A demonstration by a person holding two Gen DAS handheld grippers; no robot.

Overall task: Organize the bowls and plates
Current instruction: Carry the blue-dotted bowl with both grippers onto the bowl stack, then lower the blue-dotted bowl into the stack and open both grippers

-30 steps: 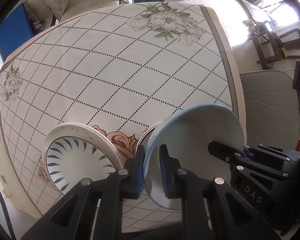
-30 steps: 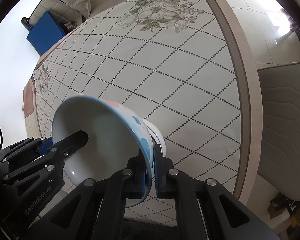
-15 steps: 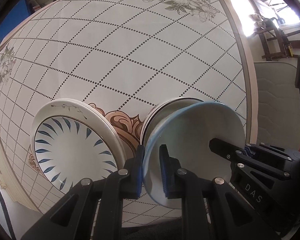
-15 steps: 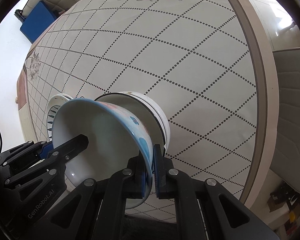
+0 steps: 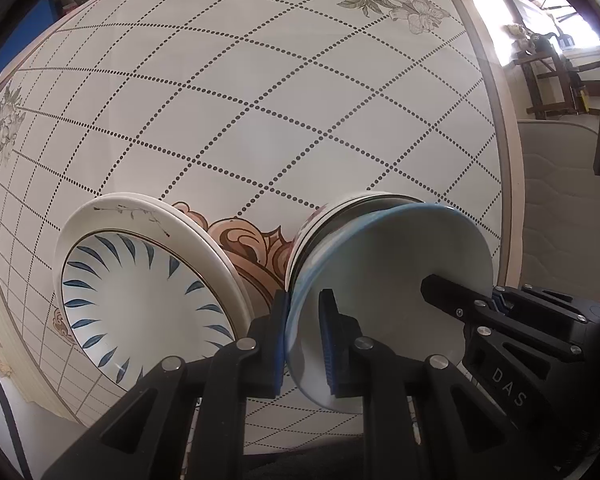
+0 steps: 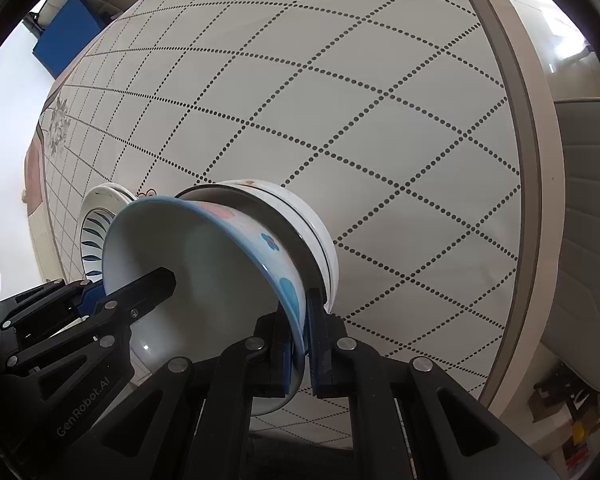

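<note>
- Diamond-dotted cloth with grey flower prints covers the round worktop (image 5: 260, 120), a padded chair at its 3 o'clock edge.
- Left tool (image 5: 303, 344) and right tool (image 6: 300, 344) each pinch opposite sides of the rim of one pale blue ceramic bowl with pink and blue spots (image 6: 204, 264), a two-sided hold that seems meant to keep it level.
- The bowl sits part-way inside a white ceramic bowl with a dark rim band (image 6: 300, 216) on the worktop, apparently being nested; whether it is fully seated cannot be told.
- Its mouth faces the cameras, its axis running away toward the cloth.
- At 9 o'clock of the bowls, well apart, lies a white plate with blue leaf strokes (image 5: 140, 296) on a larger white plate (image 5: 188, 224).
</note>
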